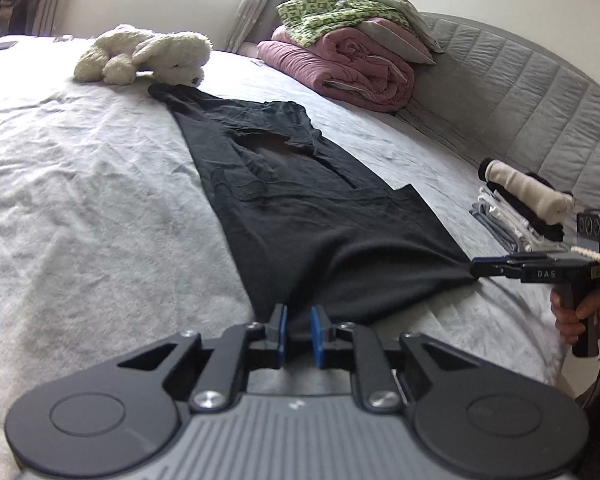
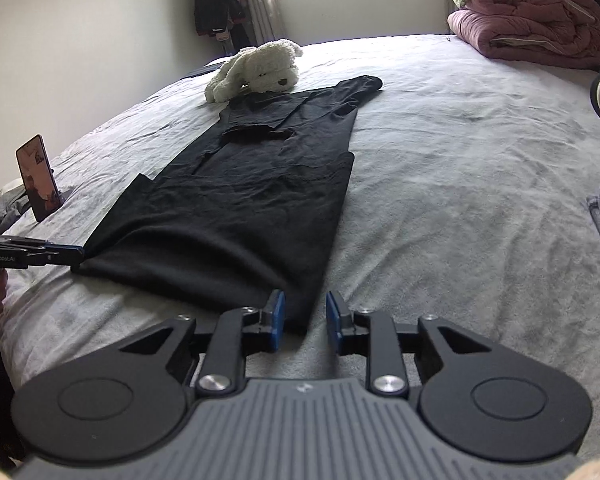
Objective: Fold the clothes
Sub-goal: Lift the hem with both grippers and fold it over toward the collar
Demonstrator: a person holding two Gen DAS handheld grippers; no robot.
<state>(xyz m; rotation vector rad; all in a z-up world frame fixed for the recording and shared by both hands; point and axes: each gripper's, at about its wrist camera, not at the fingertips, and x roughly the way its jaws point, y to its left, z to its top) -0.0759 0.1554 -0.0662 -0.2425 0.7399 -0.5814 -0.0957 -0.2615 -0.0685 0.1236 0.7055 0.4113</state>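
A long black garment lies flat on the grey bed sheet, its far end by a white plush dog. In the left wrist view my left gripper has its blue pads closed on the garment's near left hem corner, and dark cloth fills the gap. From the right wrist view the left gripper shows side-on at that corner. My right gripper stands at the near right corner of the garment. The cloth edge lies against its left pad, and bare sheet shows before the right pad. A hand holds the right gripper.
A rolled pink quilt with green patterned cloth and pillows on top sits by the padded grey headboard. A stack of folded clothes lies at the right bed edge. A phone stands propped at the left edge.
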